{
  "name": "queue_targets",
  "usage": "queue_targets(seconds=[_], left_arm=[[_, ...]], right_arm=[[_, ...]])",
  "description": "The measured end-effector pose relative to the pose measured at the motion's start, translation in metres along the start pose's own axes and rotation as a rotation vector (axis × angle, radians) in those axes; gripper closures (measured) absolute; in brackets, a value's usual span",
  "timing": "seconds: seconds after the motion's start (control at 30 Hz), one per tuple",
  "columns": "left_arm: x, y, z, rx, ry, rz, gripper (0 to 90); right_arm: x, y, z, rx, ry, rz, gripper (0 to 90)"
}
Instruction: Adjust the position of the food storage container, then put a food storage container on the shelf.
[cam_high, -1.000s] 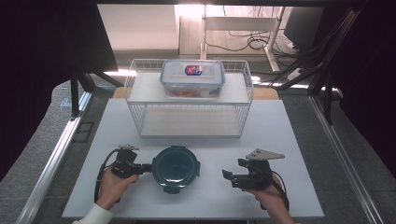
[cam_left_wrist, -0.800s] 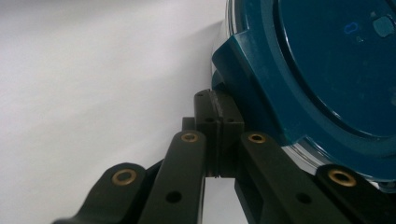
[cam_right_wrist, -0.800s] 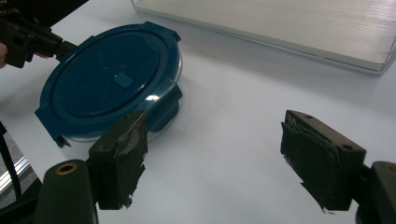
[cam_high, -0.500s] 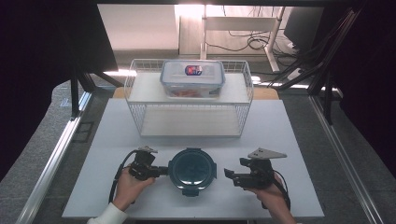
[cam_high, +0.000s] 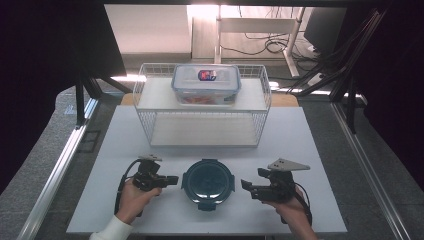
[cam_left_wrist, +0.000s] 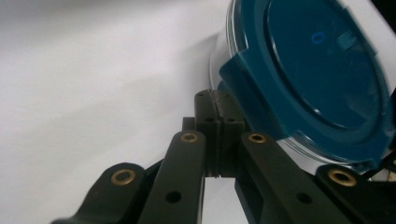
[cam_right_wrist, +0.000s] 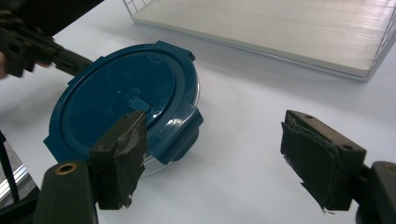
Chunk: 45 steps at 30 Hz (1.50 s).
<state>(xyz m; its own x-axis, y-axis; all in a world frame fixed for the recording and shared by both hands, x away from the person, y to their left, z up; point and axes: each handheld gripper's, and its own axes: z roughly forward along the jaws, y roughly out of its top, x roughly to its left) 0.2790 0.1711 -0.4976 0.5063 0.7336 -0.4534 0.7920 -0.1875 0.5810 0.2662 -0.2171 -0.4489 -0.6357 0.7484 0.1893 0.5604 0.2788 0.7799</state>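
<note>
Round container (cam_high: 208, 183) with its dark teal clip lid lay on the white table (cam_high: 320, 150), near the front edge and between my two grippers. My left gripper (cam_high: 174, 180) pointed at its left side with the jaws pressed together on nothing, the tips just beside a lid clip (cam_left_wrist: 243, 88); I could not tell whether they touched it. My right gripper (cam_high: 244, 184) sat near the container's right side, jaws parted with only bare table between the pads (cam_right_wrist: 123, 149). Behind stood a wire rack (cam_high: 262, 107), with a clear lidded box (cam_high: 206, 85) on its top shelf.
</note>
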Motion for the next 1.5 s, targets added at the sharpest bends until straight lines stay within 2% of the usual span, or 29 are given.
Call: queue_targets(seconds=[0.1,0.17,0.23,0.33,0.37,0.4,0.53,0.67,0.8,1.0,1.37,1.5], left_arm=[[0.0,-0.003,-0.013,-0.039,0.01,-0.002,89.0],[-0.001,-0.004,-0.018,-0.051,0.014,-0.001,84.9],[-0.005,-0.006,-0.032,-0.097,0.024,0.0,79.2],[-0.011,-0.006,-0.044,-0.135,0.05,-0.001,59.6],[-0.011,-0.006,-0.044,-0.135,0.05,-0.001,54.7],[-0.015,-0.006,-0.05,-0.143,0.078,0.003,47.8],[-0.019,-0.007,-0.053,-0.142,0.096,0.012,31.7],[-0.021,-0.009,-0.051,-0.127,0.106,0.023,22.6],[-0.021,-0.008,-0.047,-0.119,0.095,0.011,18.1],[-0.021,-0.009,-0.046,-0.119,0.104,0.01,11.3],[-0.025,-0.006,-0.039,-0.098,0.08,0.019,7.7],[-0.026,0.001,-0.03,-0.069,0.047,0.006,6.2]], right_arm=[[-0.001,-0.001,0.0,-0.001,-0.003,0.002,22.3],[-0.002,-0.001,-0.001,0.0,-0.004,0.006,22.4],[-0.003,-0.001,-0.001,-0.004,-0.003,0.008,22.4],[-0.004,-0.001,-0.001,-0.006,-0.001,0.014,22.3],[-0.004,-0.001,-0.001,-0.006,0.001,0.015,22.3],[-0.004,-0.001,-0.001,-0.006,0.003,0.015,22.3],[-0.003,-0.002,-0.001,-0.004,0.01,0.014,22.3],[-0.005,-0.002,-0.001,-0.003,0.021,0.02,22.0],[-0.006,-0.002,0.0,0.004,0.037,0.031,21.2],[-0.005,-0.002,0.001,0.003,0.055,0.046,20.7],[-0.001,0.0,0.003,0.018,0.106,0.065,19.4],[0.001,0.003,0.009,0.037,0.13,0.077,18.3]])
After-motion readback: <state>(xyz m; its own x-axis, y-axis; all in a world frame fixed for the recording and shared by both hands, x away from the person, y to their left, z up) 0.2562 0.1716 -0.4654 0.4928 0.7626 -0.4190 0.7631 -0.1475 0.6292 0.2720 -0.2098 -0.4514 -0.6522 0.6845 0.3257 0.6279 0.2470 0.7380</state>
